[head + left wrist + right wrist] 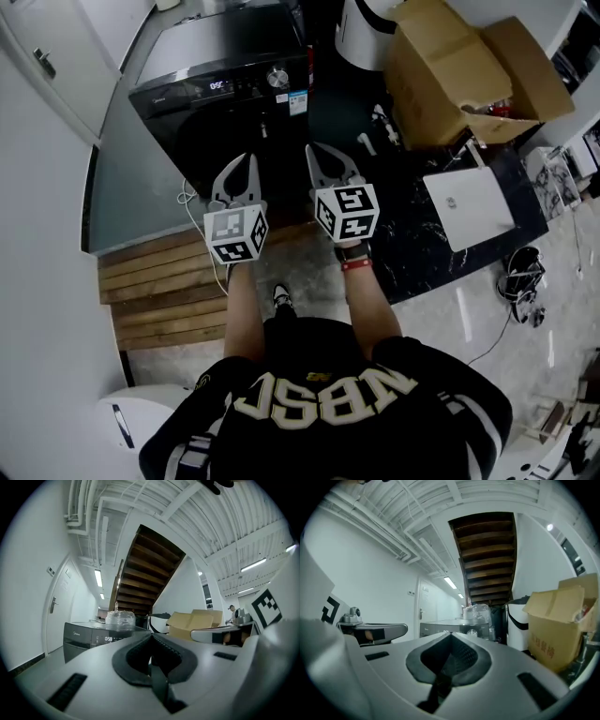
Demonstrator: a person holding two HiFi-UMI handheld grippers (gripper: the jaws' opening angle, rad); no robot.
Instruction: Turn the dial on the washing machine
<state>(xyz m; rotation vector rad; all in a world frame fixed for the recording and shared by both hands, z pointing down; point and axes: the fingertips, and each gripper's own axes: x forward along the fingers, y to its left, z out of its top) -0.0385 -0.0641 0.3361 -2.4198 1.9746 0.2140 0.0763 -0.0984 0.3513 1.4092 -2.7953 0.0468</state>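
Note:
A black washing machine point(225, 94) stands ahead of me, with a lit display and a silver dial point(277, 79) on its control panel. Both grippers are held side by side in the air, well short of the machine. My left gripper point(246, 161) is shut with nothing in it, and its jaws meet at a point in the left gripper view point(151, 635). My right gripper point(315, 150) is also shut and empty point(450, 634). In the right gripper view the dial point(472, 632) shows small, just right of the jaw tip. In the left gripper view the machine point(91, 640) lies to the left.
An open cardboard box point(469, 75) and a white bin point(361, 33) stand right of the machine. A white flat device point(469, 208) lies on a dark marble counter point(412, 253). Wooden steps point(159, 281) are at lower left. A clear plastic bag point(120, 619) sits on the machine's top.

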